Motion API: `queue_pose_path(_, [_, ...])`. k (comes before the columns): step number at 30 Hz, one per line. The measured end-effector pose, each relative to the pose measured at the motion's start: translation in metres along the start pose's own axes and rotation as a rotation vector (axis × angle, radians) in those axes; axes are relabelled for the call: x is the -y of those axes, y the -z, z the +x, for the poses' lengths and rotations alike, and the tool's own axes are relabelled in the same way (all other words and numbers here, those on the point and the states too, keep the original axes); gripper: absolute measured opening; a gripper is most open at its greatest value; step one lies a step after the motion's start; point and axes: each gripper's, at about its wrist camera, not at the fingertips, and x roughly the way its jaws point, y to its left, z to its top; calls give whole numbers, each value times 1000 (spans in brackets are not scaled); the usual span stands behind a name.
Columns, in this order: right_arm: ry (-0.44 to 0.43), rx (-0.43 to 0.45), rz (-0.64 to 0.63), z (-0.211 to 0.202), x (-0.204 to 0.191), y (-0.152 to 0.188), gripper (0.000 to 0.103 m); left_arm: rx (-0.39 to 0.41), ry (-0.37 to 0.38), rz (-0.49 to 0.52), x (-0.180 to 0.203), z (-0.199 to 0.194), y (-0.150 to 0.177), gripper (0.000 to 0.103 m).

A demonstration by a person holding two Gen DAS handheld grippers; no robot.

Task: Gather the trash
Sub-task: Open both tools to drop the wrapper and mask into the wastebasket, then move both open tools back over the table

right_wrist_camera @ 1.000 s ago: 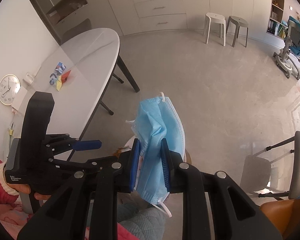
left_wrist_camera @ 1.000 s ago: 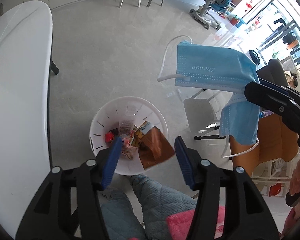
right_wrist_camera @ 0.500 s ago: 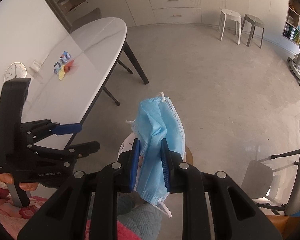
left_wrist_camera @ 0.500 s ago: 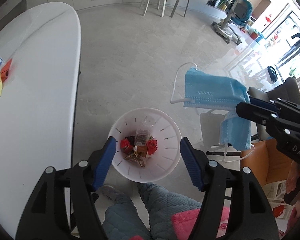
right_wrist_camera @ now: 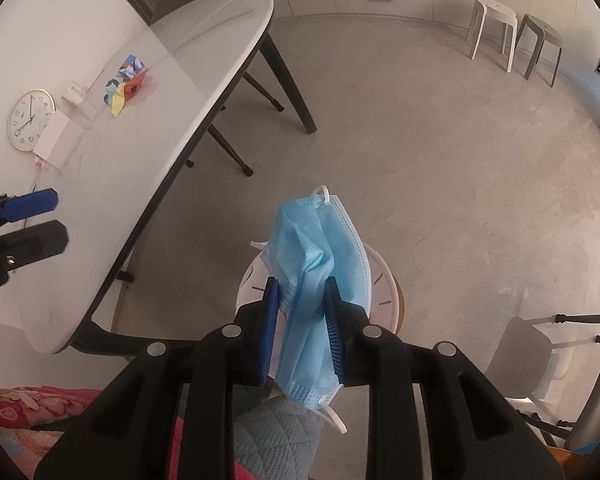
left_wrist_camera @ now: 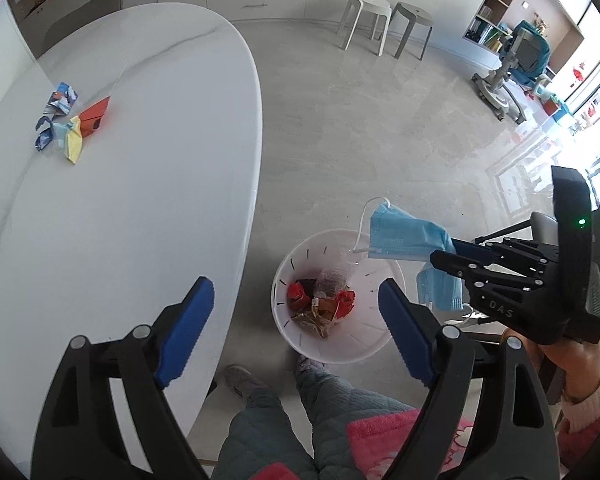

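My right gripper is shut on a blue face mask and holds it above the white trash bin. In the left wrist view the mask hangs over the bin's right rim. The bin holds wrappers and a clear bottle. My left gripper is open and empty, high above the table edge and bin. A small pile of crumpled wrappers lies on the white table, also seen in the right wrist view.
The bin stands on the floor just right of the table's edge, by the person's legs. Two stools stand at the far wall. A chair is to the right. A clock leans by the wall.
My left gripper has risen and swung left, bringing the table and its wrappers into view. The brown wrapper seen over the bin now lies inside it. The right gripper lowered the mask towards the bin.
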Motion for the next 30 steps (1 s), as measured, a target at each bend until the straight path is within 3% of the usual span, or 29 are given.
queue_pose_path(1, [0,-16,-8,8,-1,0,36,1,-2,-8,-3,-2,0,83])
queue_pose_path(3, [-3,-43,-23,19,-2,-1,61,3,-9,-20,-7,-4,-2,84])
queue_pose_path(6, [21,-50,-26,26,-5,-4,82,11,-21,-35,-16,-6,-1,85])
queue_pose_path(10, [23,-20,-19,16,-7,-14,90,27,-30,-60,-21,-12,-7,88])
queue_pose_path(17, [38,116,-35,-41,-14,-45,101,78,-41,-96,-28,-24,-19,94])
queue_pose_path(20, [59,177,-70,-64,-24,-65,101,102,-58,-140,-37,-32,-24,95])
queue_pose_path(30, [14,251,-198,-79,-84,-127,101,155,-139,-294,-116,-60,-13,95])
